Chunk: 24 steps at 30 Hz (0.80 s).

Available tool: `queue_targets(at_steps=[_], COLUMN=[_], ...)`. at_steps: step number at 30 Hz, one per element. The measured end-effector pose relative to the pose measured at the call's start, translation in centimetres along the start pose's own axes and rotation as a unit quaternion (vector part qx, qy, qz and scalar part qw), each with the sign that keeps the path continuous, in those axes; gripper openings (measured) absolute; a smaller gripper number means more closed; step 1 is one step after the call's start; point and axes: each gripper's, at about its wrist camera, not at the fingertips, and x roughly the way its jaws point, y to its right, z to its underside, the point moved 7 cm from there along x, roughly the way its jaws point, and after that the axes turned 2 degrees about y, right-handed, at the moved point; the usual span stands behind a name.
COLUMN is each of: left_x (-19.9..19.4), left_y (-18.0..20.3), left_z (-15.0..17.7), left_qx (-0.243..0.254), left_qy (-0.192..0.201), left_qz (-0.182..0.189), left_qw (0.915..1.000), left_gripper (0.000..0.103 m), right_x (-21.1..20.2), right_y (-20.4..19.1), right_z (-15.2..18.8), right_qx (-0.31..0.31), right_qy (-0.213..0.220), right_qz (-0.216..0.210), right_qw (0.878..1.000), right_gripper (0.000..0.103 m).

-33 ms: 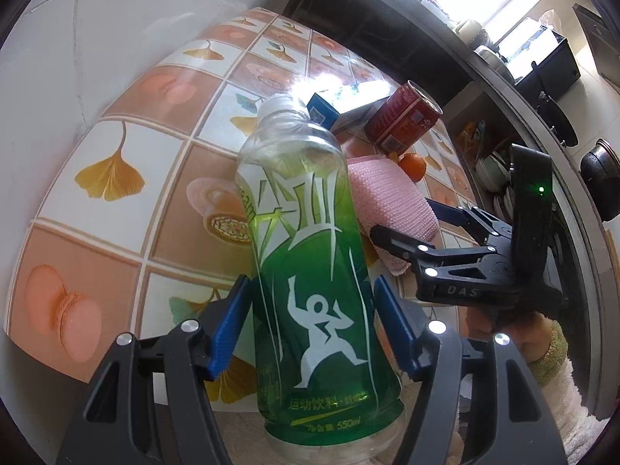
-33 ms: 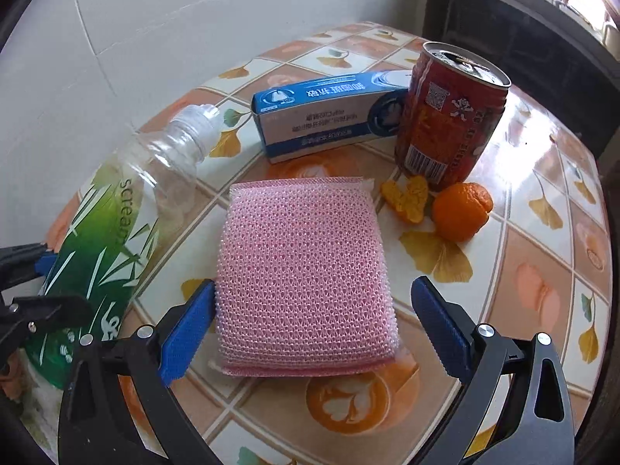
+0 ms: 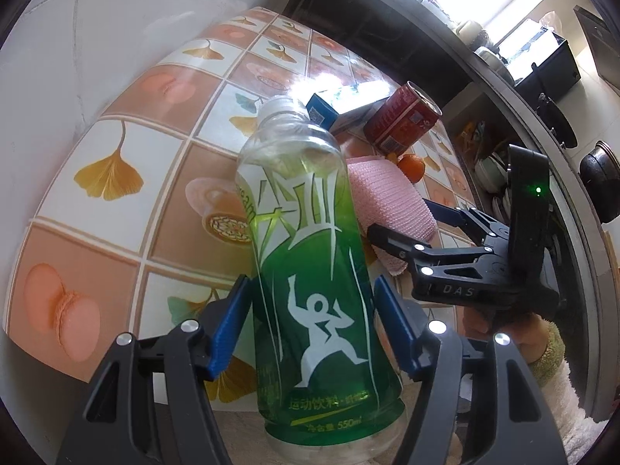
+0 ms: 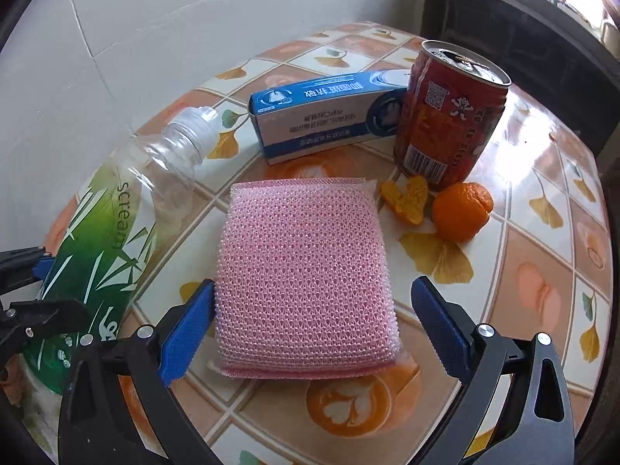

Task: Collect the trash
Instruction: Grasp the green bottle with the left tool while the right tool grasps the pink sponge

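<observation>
Nothing moved since earlier frame. Left tool (image 3: 310, 333) clamped on green bottle (image 3: 314, 271), right tool (image 4: 310, 325) wide around pink sponge (image 4: 306, 271) on tabletop (image 4: 542, 271). Pickup step; next likely lifting bottle clear.

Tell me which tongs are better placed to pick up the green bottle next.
The left tongs. Their blue pads already flank the green bottle, which lies between them. The right tongs stand open around the pink sponge, with the bottle off to their side.

Right gripper (image 4: 310, 325) open around pink scouring pad (image 4: 306, 275); red can (image 4: 449, 112), tangerine (image 4: 461, 211) ahead-right; green bottle (image 4: 104, 232) left.
</observation>
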Motion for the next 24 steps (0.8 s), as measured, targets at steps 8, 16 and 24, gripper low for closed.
queue_targets(at_steps=[8,16,24], left_x=[0.6,2.1,3.6], left_y=[0.0,-0.5,-0.8], left_z=[-0.8,-2.2,-3.1], left_qx=[-0.01,-0.043,-0.034], left_qy=[-0.015,-0.049,-0.061], left_qz=[0.017,0.047,0.044], left_qw=[0.9997,0.9968,0.9966], left_gripper=[0.066,0.068,0.069], right_x=[-0.4,-3.1,-4.9], right_y=[0.6,1.0,0.2], right_z=[0.7,3.9,5.2], right_qx=[0.016,0.018,-0.004], right_qy=[0.001,-0.008,0.001], right_qz=[0.004,0.006,0.005], right_qw=[1.0,1.0,1.0], right_gripper=[0.078,0.077,0.082])
